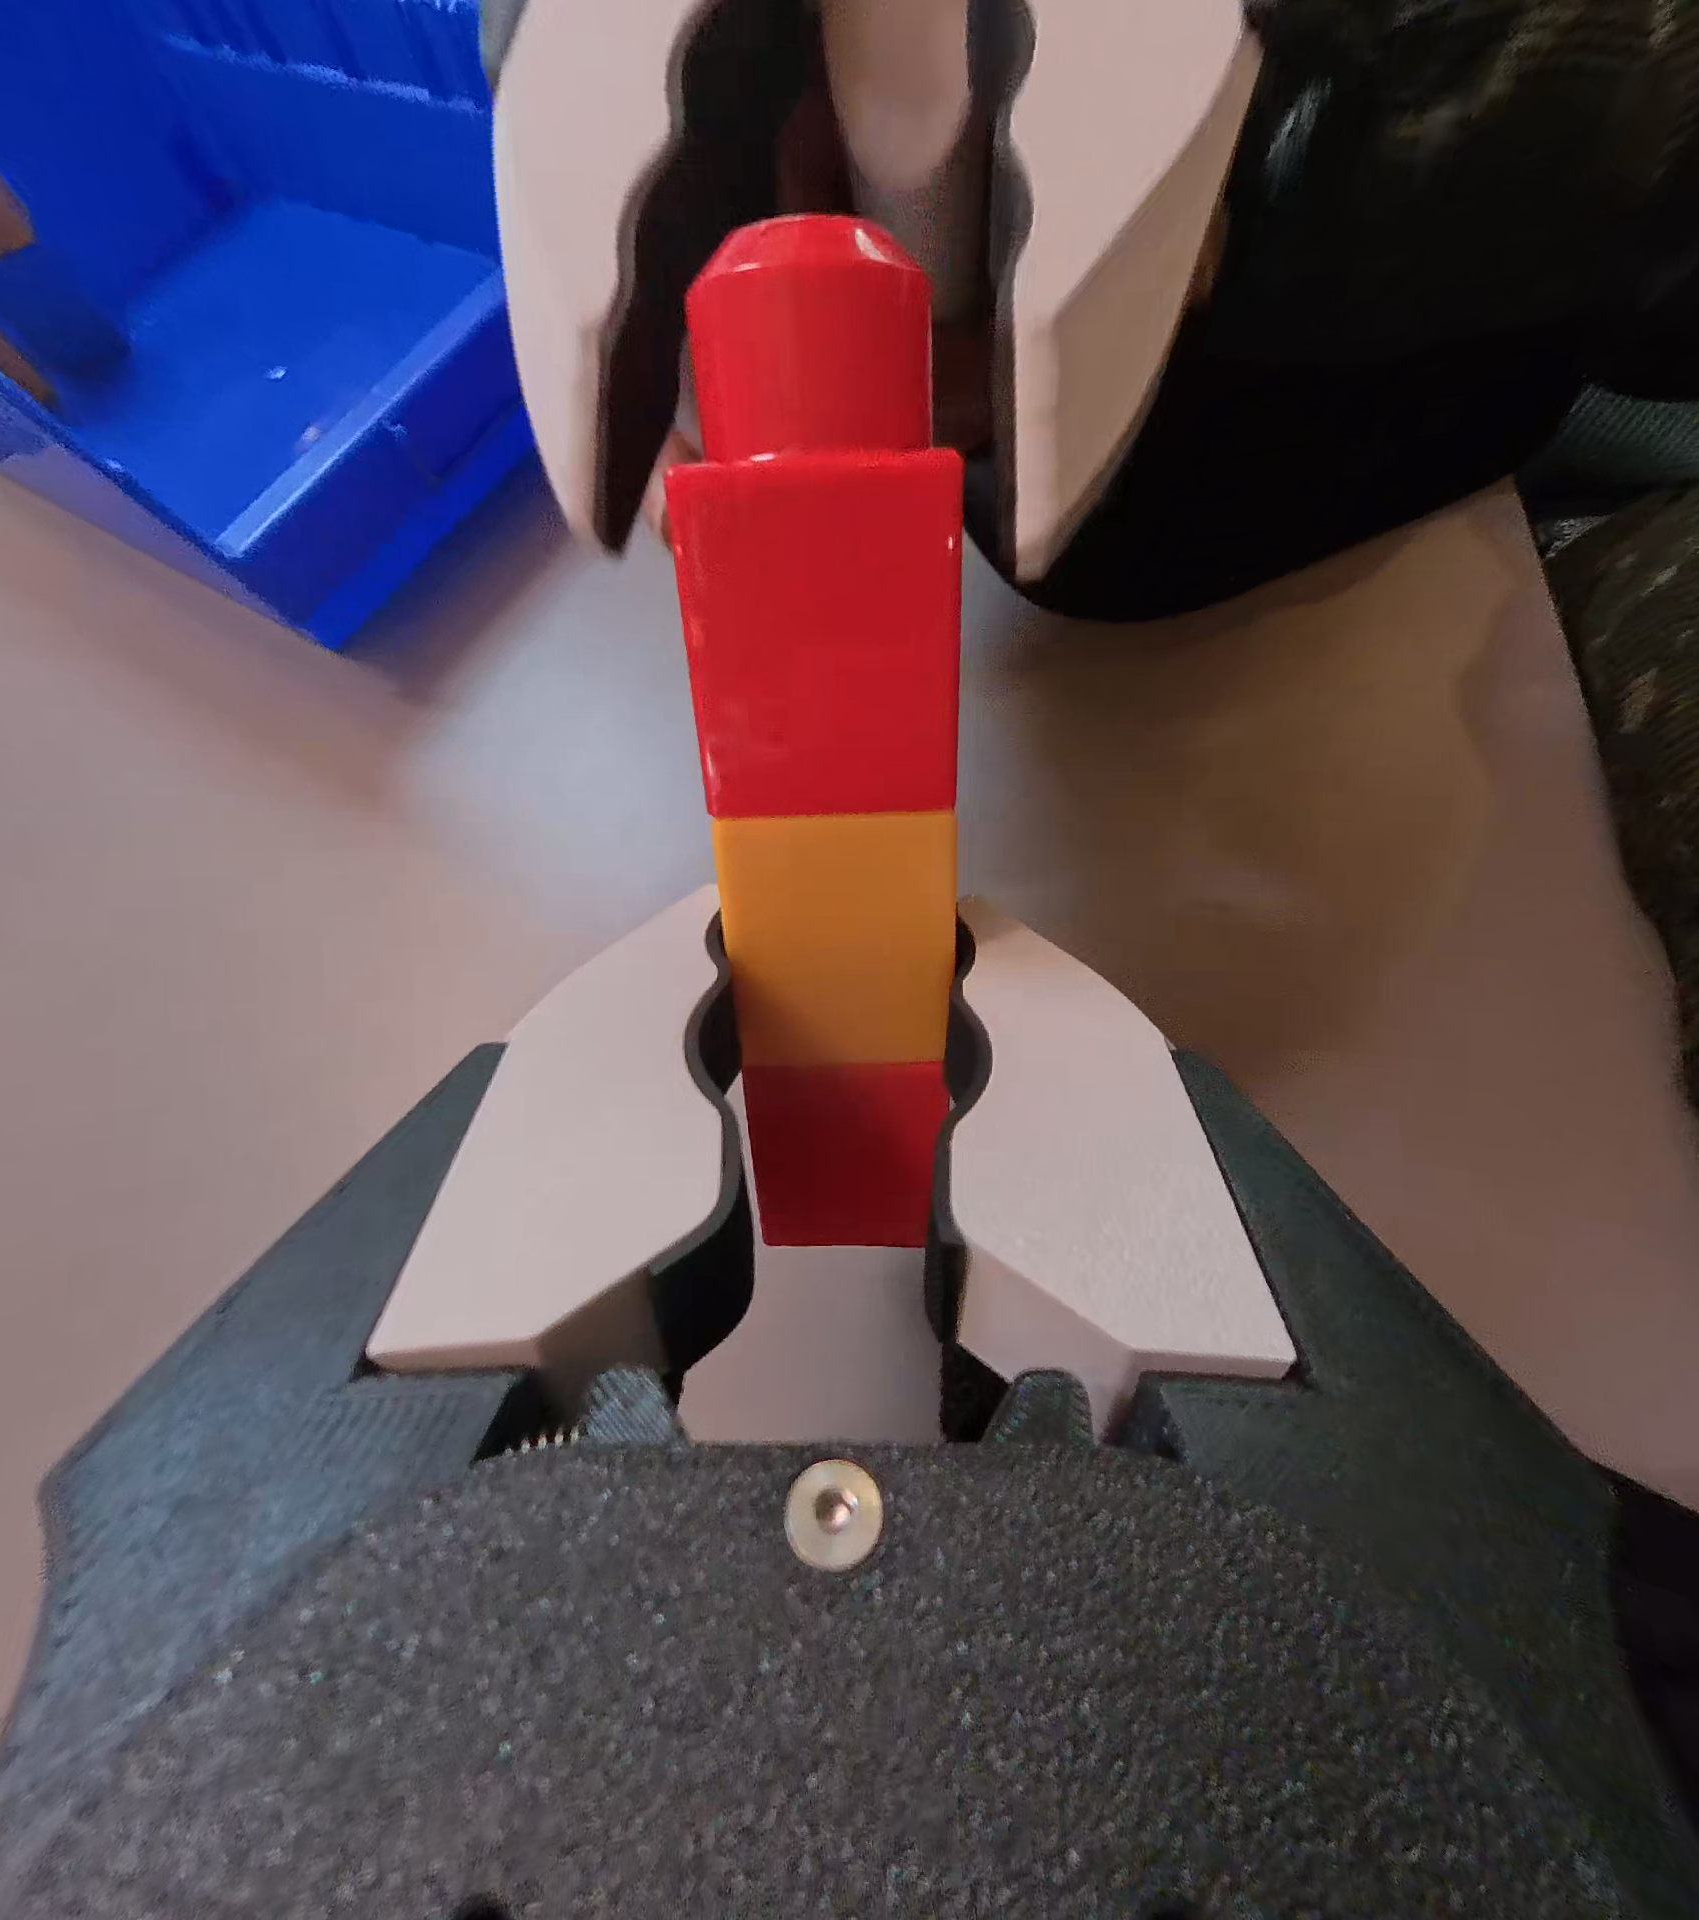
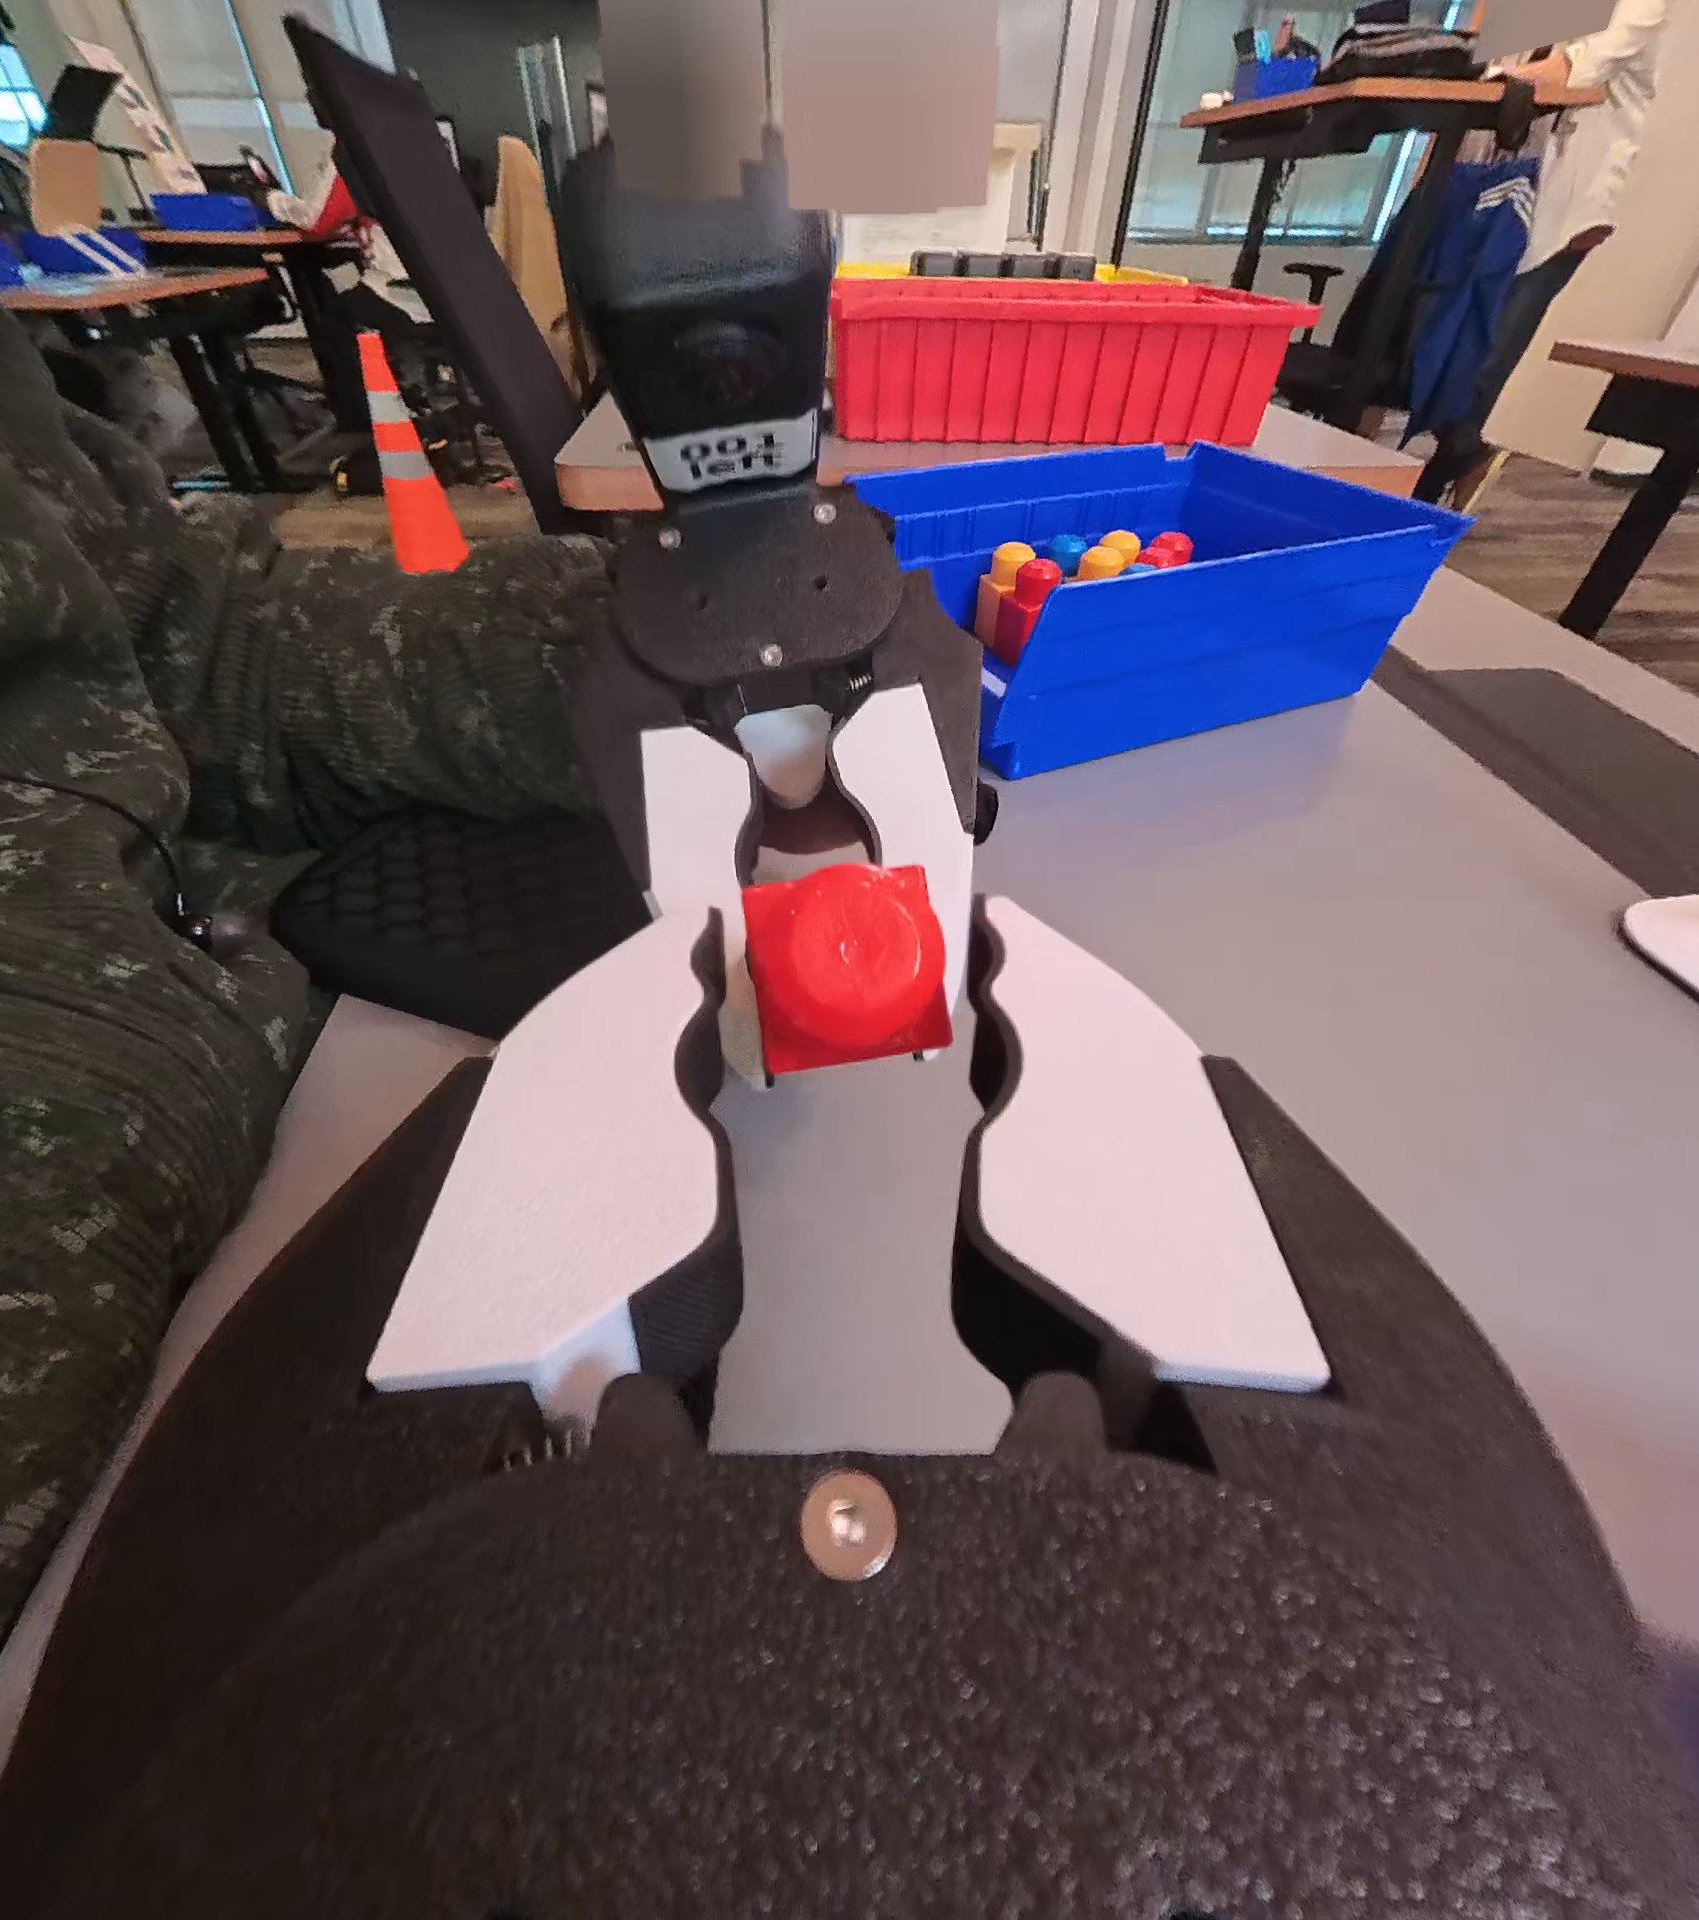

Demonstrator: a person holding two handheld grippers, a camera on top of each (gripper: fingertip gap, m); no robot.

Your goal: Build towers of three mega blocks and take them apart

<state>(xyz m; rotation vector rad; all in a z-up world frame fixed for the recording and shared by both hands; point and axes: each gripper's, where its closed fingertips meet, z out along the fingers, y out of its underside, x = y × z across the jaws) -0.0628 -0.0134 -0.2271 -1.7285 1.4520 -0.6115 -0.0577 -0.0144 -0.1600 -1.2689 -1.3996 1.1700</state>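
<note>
We hold three-block tower [image 1: 829,831] in left gripper [image 1: 840,1049], clamped on orange middle block [image 1: 840,935] and lower red block [image 1: 845,1148]. Right gripper [image 2: 845,997] apart, tips flanking top red block [image 2: 843,971], not touching. Blocks light, rigid, glossy, so slip risk; grip flat sides. Blue bin [image 2: 1240,644] at 1 o'clock.

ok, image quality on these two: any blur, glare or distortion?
Left wrist view: bin and far claw motion-smeared, tower sharp with small glare spots on its stud, soft shadows on the table. Right wrist view: strong fisheye bending, background soft, stud sharp.
</note>
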